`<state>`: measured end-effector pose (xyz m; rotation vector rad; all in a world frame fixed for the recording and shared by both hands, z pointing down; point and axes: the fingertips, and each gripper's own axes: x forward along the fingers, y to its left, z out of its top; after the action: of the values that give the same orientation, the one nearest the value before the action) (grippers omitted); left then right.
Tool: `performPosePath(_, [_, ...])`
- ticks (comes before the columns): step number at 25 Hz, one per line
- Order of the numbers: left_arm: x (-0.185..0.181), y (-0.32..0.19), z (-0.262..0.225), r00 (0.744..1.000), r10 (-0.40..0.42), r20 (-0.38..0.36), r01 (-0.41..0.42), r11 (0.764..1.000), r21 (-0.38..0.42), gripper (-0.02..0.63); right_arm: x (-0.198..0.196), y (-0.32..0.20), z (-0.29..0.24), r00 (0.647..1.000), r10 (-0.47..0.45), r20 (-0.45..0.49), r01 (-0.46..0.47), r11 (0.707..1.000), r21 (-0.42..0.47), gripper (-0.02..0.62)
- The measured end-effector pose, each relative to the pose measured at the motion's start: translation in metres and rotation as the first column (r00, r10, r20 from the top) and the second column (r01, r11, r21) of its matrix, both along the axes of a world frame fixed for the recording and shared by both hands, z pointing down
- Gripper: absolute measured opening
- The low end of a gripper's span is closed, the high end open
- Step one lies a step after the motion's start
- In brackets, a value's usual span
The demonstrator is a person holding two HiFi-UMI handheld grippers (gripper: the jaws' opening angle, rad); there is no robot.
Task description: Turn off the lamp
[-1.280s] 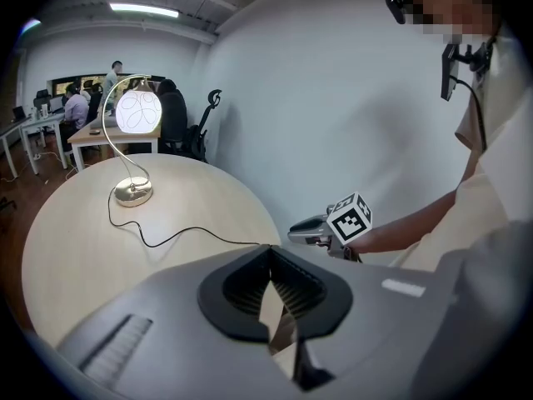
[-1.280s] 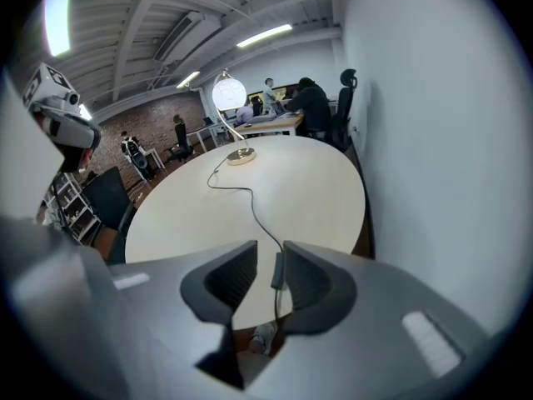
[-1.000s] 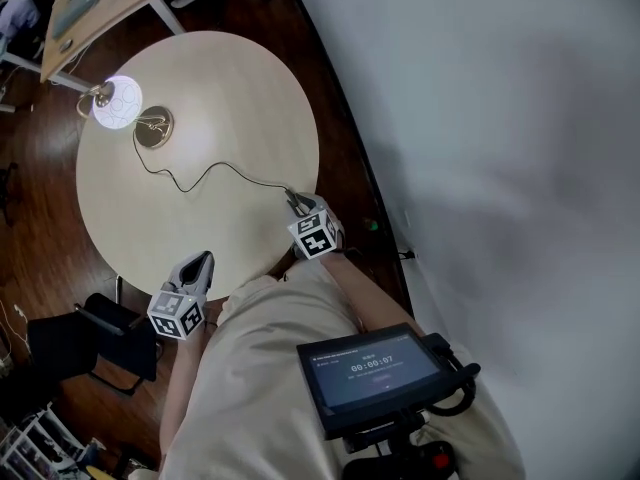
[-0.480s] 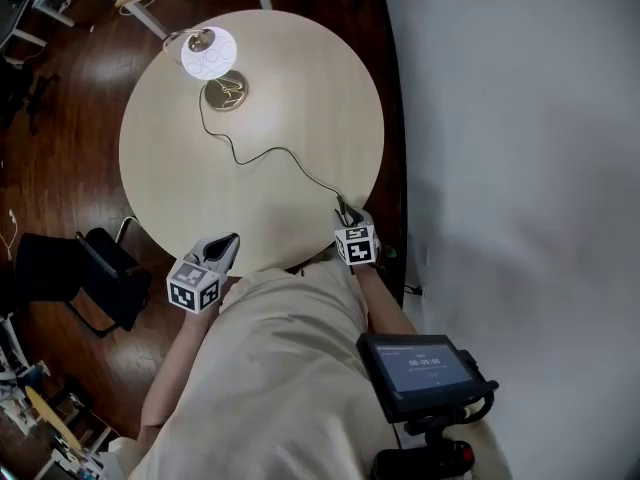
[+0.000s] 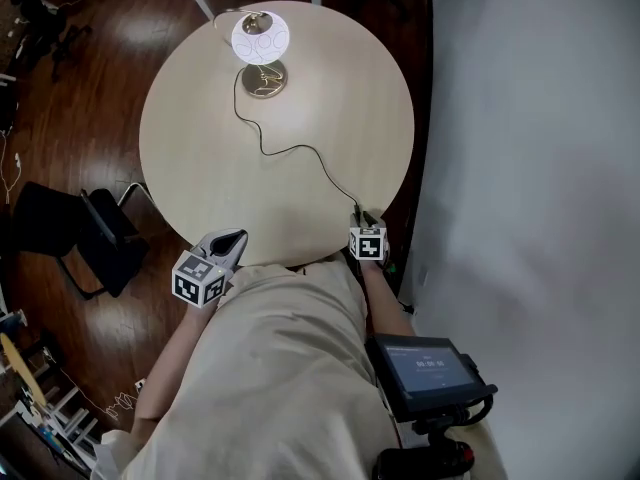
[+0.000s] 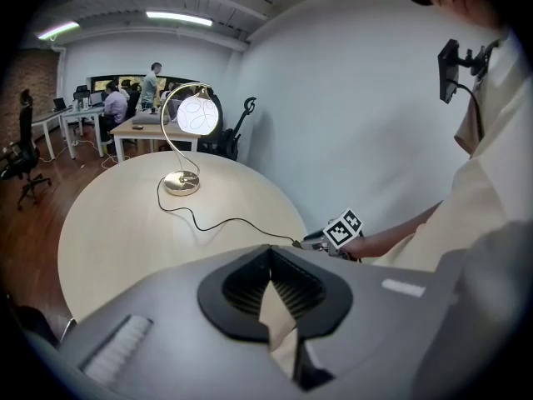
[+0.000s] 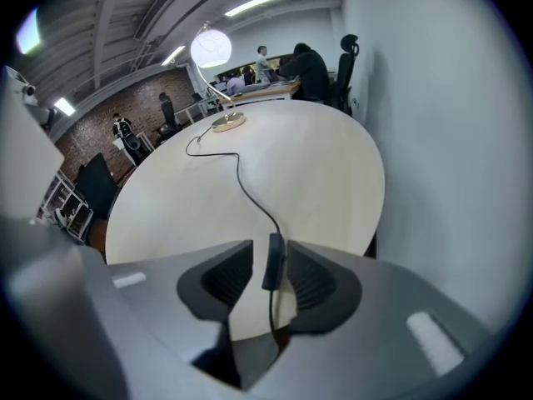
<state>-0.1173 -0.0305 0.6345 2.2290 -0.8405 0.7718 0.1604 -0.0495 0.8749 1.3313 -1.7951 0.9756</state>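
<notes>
Looking down from the head view, I saw the lamp (image 5: 261, 40) standing near the far edge of the round table (image 5: 200, 153). Its round shade glowed white, and its gold foot sat on the table top right next to it. A thin black cord (image 5: 300, 150) ran from the foot in a wavy line across the table to the near right edge. There my right gripper (image 5: 361, 216) pointed down at the rim. In the right gripper view its jaws stood apart, and the small dark switch (image 7: 272, 261) on the cord stood upright between them. The switch was close to one jaw, with a gap on the other side, and the pads did not squeeze it. My left gripper (image 5: 232, 238) was at the near edge too, well apart from the cord. Its jaws were closed together at the tips with nothing in them. A white wall (image 5: 530, 118) stood beside the table's right edge, and a black chair (image 5: 70, 238) stood by its left edge.
</notes>
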Motion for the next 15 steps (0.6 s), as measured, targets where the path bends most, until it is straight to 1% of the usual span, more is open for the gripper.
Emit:
performPosePath(5, [-0.011, 0.011, -0.005, 0.999, -0.051, 0.001, 0.051, 0.999, -0.02, 0.0, 0.002, 0.004, 0.011, 1.0, 0.004, 0.004, -0.004, 0.999, -0.033, 0.121])
performPosePath(10, [-0.01, 0.023, -0.009, 0.998, -0.053, 0.017, 0.054, 0.998, -0.029, 0.0, -0.001, 0.008, 0.022, 1.0, -0.014, 0.005, 0.014, 0.998, -0.058, 0.133])
performPosePath(12, [-0.009, 0.027, -0.011, 0.998, -0.05, 0.022, 0.051, 0.998, -0.03, 0.0, 0.0, 0.009, 0.024, 1.0, -0.018, -0.008, 0.018, 0.998, -0.056, 0.133])
performPosePath(15, [-0.01, 0.034, -0.011, 0.998, -0.06, 0.027, 0.06, 0.998, -0.035, 0.0, -0.002, 0.009, 0.024, 0.999, -0.033, -0.009, 0.032, 0.999, -0.031, 0.126])
